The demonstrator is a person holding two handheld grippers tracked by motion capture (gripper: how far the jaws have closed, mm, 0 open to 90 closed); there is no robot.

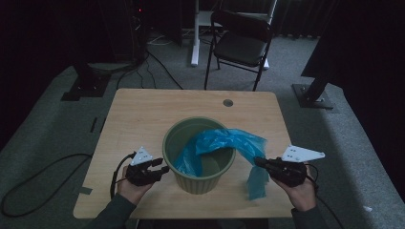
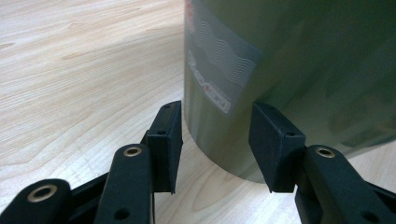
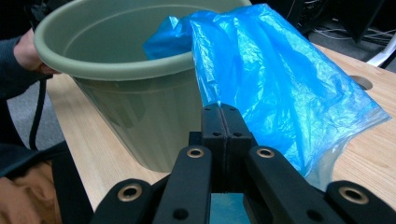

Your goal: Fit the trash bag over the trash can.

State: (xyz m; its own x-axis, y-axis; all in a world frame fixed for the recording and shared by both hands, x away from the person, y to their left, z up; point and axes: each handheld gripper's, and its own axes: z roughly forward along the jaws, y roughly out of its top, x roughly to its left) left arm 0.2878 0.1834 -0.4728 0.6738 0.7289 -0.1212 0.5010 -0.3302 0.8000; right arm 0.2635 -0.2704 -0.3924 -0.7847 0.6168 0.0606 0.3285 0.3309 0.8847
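Standing upright near the middle of the wooden surface (image 1: 143, 114), the green plastic pot (image 1: 199, 155) has its long axis vertical and its open mouth pointing straight up. A blue plastic bag (image 1: 224, 143) is draped across its rim: one end lies inside the pot toward 7 o'clock, and the bag's long axis runs from there up over the rim at about 3 o'clock and out toward 4 o'clock, where a loose tail hangs down to the surface.

The right hand-held gripper (image 1: 258, 162) sits at 4 o'clock from the pot, pointing toward 9 o'clock at the pot's wall. Its jaws are pressed together, and the right gripper view shows the bag (image 3: 280, 88) pinched between the pads, the blue film spreading above and to the right of them, with the pot (image 3: 126, 65) just behind.

The left hand-held gripper (image 1: 162, 168) lies at 8 o'clock from the pot, pointing toward 3 o'clock at its lower wall. Its jaws stand apart; in the left gripper view (image 2: 215, 140) the pot's wall (image 2: 280, 70), carrying a pale printed label (image 2: 219, 70), lies just ahead of the gap, and I cannot tell whether either pad touches it. Nothing is clamped between them.

A black folding chair (image 1: 241, 40) stands on the floor beyond the surface at 12 o'clock.
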